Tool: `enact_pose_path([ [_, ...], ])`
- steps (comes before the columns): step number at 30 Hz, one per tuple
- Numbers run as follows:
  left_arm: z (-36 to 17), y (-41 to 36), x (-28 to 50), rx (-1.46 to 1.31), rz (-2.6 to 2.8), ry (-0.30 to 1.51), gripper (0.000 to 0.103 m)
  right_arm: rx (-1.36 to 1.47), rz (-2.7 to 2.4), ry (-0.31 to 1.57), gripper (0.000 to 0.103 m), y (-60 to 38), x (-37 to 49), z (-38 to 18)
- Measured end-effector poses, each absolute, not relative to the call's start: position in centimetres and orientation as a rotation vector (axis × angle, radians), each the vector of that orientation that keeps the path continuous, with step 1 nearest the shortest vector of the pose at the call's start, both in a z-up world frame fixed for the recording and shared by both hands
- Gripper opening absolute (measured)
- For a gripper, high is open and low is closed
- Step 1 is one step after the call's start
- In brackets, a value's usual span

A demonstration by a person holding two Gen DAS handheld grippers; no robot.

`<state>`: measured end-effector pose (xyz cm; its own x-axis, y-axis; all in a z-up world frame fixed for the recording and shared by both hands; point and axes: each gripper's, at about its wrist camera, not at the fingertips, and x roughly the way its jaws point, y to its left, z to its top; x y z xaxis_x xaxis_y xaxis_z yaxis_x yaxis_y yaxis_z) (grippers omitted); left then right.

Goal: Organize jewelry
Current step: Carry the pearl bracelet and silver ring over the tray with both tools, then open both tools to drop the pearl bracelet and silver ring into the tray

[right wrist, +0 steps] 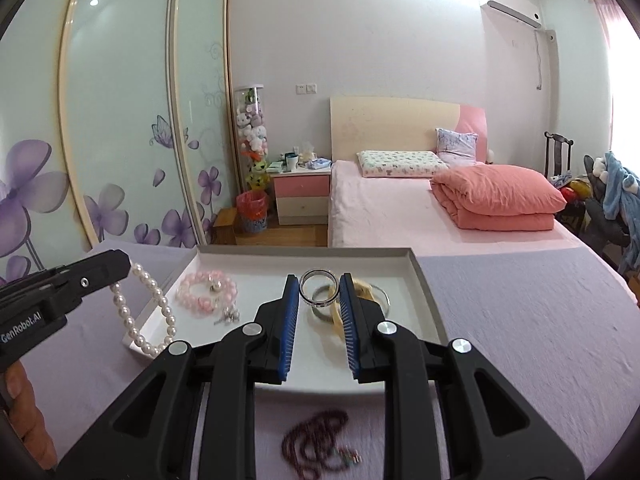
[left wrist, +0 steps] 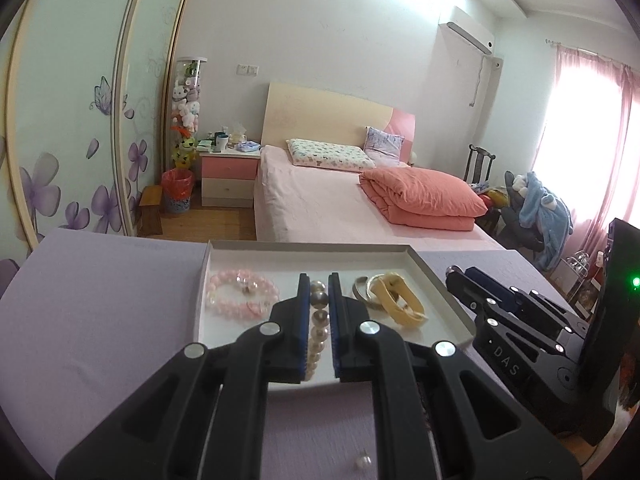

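Two grippers are held above a shallow white tray (right wrist: 424,276) that rests on a lilac-covered surface (right wrist: 520,320), and each is loaded with one piece of jewelry. Since the task is to organize jewelry and several pieces already lie inside the tray, both pieces are judged to be on their way into it.

A pearl bracelet (right wrist: 140,308) is pinched by the left gripper (left wrist: 319,284). In the left wrist view its beads are seen running down the narrow slot between the blue pads, which are closed tight on the strand. In the right wrist view the loop is seen dangling freely below the fingertips, over the tray's left rim.

A silver ring-shaped bangle (right wrist: 319,287) is clamped by the right gripper (right wrist: 319,290). The fingers are set at a narrow gap, just wide enough for the hoop, which is held upright and edge to edge between the pads, above the tray floor.

Inside the tray, a pink bead bracelet (left wrist: 242,294) is laid at the left, and a silver bangle (left wrist: 366,290) with a yellow band (left wrist: 400,300) at the right. The middle is left bare, so room is kept for the carried pieces.

Outside the tray, a dark red bead strand (right wrist: 320,440) is left on the cloth nearest the right wrist camera, and a small pearl piece (left wrist: 364,462) near the left one; both are judged to be still unsorted.
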<state>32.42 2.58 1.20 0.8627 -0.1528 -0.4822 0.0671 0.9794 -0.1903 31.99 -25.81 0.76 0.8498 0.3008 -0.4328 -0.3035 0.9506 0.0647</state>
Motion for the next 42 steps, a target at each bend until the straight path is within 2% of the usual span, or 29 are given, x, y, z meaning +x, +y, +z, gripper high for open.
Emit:
enact_pose_path([
  [33, -3.6, 2.6, 41.5, -0.154, -0.084, 0.58, 0.01, -0.008, 0.295, 0.597, 0.023, -23.1, 39.1, -3.7],
  [35, -3.7, 2.5, 41.7, -0.153, -0.086, 0.583, 0.01, -0.007, 0.293, 0.597, 0.025, -23.1, 39.1, -3.7],
  [37, -3.8, 2.5, 41.8, -0.151, -0.085, 0.582, 0.01, -0.001, 0.295, 0.598, 0.045, -23.1, 39.1, -3.6],
  [42, -4.0, 2.4, 42.0, -0.153, -0.081, 0.594, 0.01, -0.005, 0.3, 0.591, 0.047, -23.1, 39.0, -3.6],
])
